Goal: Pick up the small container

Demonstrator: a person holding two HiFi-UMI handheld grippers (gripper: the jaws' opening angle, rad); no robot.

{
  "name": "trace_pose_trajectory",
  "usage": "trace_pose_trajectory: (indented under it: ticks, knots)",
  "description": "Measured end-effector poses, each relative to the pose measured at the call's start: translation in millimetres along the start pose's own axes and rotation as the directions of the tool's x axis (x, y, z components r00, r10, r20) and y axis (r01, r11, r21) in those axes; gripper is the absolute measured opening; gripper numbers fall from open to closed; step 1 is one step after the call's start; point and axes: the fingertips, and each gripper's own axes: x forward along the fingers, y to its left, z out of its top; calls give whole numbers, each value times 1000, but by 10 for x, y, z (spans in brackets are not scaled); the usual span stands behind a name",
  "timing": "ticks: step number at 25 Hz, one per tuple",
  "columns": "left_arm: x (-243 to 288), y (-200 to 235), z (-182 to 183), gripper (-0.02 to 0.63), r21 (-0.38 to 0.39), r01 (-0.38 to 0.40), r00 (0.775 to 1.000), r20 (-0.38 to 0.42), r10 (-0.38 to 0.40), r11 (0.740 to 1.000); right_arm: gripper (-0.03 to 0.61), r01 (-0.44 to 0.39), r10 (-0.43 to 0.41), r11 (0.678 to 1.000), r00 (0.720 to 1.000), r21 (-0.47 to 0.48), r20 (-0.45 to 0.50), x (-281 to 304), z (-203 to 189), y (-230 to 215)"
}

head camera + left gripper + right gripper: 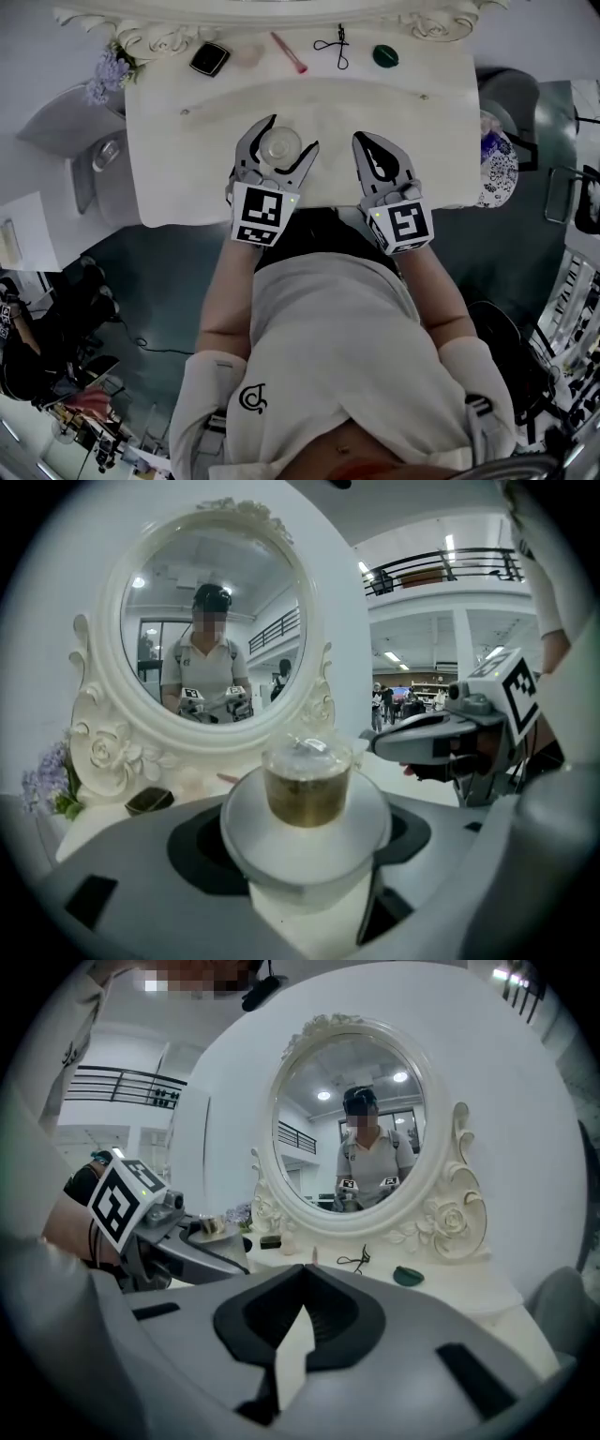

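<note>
The small container (279, 145), a clear round jar with brownish contents (307, 789) and a wide white base, is over the front middle of the white vanity table (187, 169). My left gripper (286, 136) has its two jaws wrapped round the jar, one on each side, touching it. I cannot tell whether the jar rests on the table. My right gripper (364, 141) hovers just to the right of it, its jaws closed tip to tip (302, 1274) with nothing between them. It also shows in the left gripper view as the right gripper (412, 738), beside the jar.
An ornate oval mirror (211, 630) stands at the table's back. Along the back edge lie a black compact (209, 58), a pink brush (289, 52), a black eyelash curler (335, 44) and a green lid-like piece (385, 56). Lavender flowers (108, 73) sit at the back left corner.
</note>
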Motion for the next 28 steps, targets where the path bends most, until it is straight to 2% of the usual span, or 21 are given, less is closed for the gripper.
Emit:
trace_pose_trajectory:
  ticks: [3,7,11,14,20,28]
  knots:
    - [-243,17,288,353,36,14,998,59,-16,999,6,19,-18,999,999,-32,38,-43,190,102]
    - [-608,37,587,353,39,19,991,135,-24,999,6,44,-41,998,997,-47,71,-151,385,253]
    - [-847,154,850,353,72,-1,981,192,-12,997,6,79,-70,994,989,-70,130,-176,633,273]
    - [-1048,245,989,353,65,-24,974,225,9,998,6,94,-79,992,983,-87,168,-221,815,259]
    - [-1347,466,1132,353,56,-95,963,257,77,994,6,94,-67,988,975,-119,214,-268,1116,230]
    - [-1514,569,1195,353,43,-147,953,275,130,988,5,55,-12,983,970,-173,241,-282,1267,348]
